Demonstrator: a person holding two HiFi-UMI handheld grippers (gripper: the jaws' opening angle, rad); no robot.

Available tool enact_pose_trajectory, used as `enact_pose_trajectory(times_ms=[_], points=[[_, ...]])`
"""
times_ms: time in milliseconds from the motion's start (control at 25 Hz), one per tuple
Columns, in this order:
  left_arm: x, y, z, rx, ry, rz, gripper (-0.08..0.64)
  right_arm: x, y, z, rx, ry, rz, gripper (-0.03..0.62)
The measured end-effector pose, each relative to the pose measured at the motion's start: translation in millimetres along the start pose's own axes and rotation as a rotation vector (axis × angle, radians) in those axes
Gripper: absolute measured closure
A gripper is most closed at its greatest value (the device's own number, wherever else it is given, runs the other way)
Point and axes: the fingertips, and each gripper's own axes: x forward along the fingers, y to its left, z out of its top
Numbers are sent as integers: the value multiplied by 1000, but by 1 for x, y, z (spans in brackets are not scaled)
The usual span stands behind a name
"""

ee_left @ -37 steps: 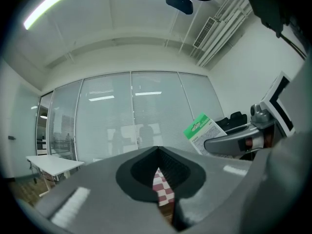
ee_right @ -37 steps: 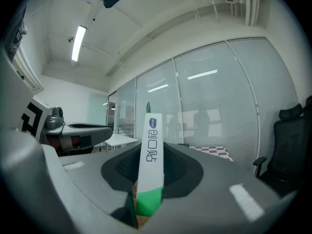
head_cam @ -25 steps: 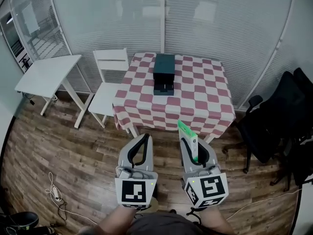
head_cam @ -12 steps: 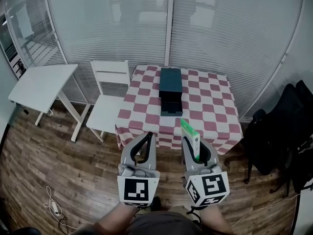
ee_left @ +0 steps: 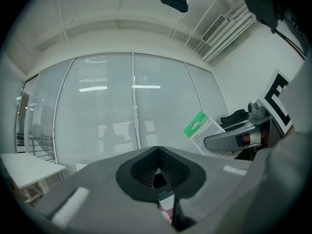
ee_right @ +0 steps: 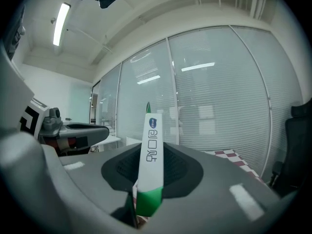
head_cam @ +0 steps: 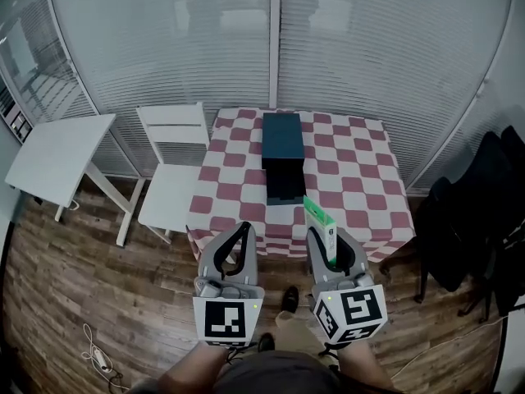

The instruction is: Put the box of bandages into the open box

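Green-and-white box of bandages (head_cam: 317,215) is clamped edge-on between the jaws of the right gripper (head_cam: 330,245), its long axis running out past the jaw tips toward 12 o'clock. At its 11 o'clock, well apart, the dark open box (head_cam: 283,158) sits on a checkered table (head_cam: 361,179). At 9 o'clock the left gripper (head_cam: 238,232) is pinched together, empty.

Little here reads clearly. Blue lettering runs lengthwise along the narrow white edge of the box of bandages (ee_right: 150,150), a small blue oval badge at its twelve o'clock end; I cannot make out the word. The marker cubes (head_cam: 225,322) show only black-and-white squares.
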Motion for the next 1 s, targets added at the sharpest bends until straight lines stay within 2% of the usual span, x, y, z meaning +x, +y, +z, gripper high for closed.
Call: enact_pose_trajectory(times_ms=[240,600,1000], points=[[53,12,-11,20,34,17,560,53,-40,1,30,9,5,481],[141,31,-3,64,44,65,560,135,-82,11,61,15,90,480],[188,67,2,68,44,150,560,203,-91,28,56,9,181,482]])
